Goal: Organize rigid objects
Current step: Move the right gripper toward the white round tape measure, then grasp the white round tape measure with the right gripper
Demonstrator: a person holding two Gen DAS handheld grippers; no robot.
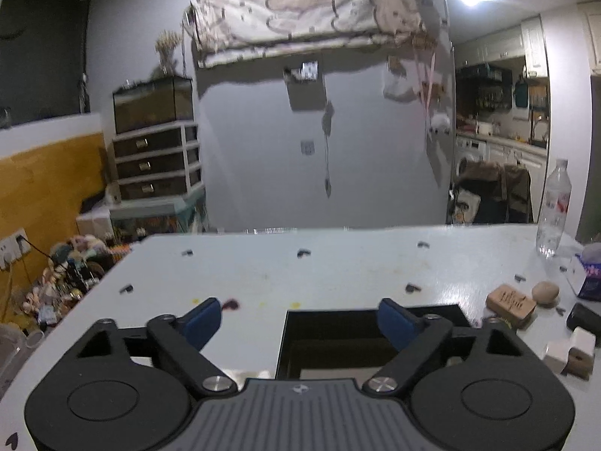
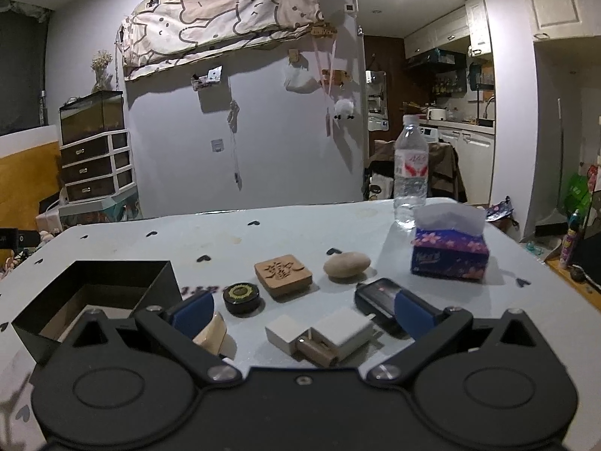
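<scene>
The black box (image 2: 94, 297) stands open on the pale table (image 2: 293, 225), and the small rigid objects lie to the right of it. Nearest to the box is a round black puck (image 2: 242, 297); right of the puck is a carved wooden block (image 2: 283, 274), then a smooth stone (image 2: 347, 264). In front of these lie a white adapter (image 2: 343, 330), a wooden piece (image 2: 315, 349) touching it, and a dark device (image 2: 379, 295). A tissue pack (image 2: 449, 255) and a water bottle (image 2: 410, 173) stand farther right of the box. The right gripper (image 2: 300, 312) has its jaws wide and holds nothing. The left gripper (image 1: 302, 319) is over the near side of the box, jaws wide too, nothing between them.
</scene>
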